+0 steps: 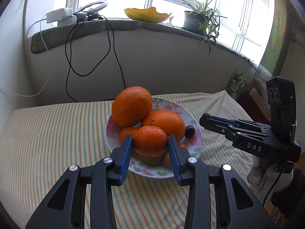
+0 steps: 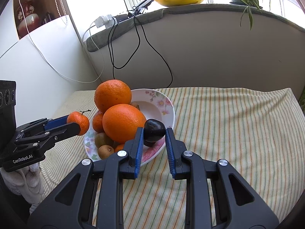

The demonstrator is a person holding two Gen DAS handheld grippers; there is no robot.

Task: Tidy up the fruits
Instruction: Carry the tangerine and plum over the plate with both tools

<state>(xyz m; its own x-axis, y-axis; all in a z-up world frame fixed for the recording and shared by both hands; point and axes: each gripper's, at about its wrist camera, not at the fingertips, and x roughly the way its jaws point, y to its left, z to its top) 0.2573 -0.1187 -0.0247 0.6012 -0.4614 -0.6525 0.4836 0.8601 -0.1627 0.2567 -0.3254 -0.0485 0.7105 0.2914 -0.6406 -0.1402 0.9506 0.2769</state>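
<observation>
Left gripper [image 1: 150,140]: fingers [image 1: 125,148] closed against both sides of a small tangerine [image 1: 150,140], held clear above the near edge of the plate.
Right gripper [image 2: 154,131]: fingers [image 2: 140,143] pressed on either side of a dark plum [image 2: 154,129], gripped over the near right rim of the plate.
Tangerine: between the left fingertips, stem up; seen from the right wrist as raised off the pile, left of the plate.
Plum: between the right fingertips, just beside the lower large orange [image 2: 123,123]; a second dark fruit directly below it on the plate.
Plate [image 2: 167,103]: floral, white, ahead of both pairs of fingers, resting on the striped cloth [image 2: 228,124].
Pile on plate: top large orange [image 2: 112,95] stacked on the lower one, beyond the fingertips; smaller tangerines tucked under them; kiwis [image 2: 105,151] at the near left rim, just left of the right gripper's left finger.
Beyond the plate: black cables [image 1: 91,57] hanging down the wall from a windowsill.
Windowsill: yellow bowl [image 1: 146,15] and a potted plant [image 1: 198,17], well past the fingertips.
</observation>
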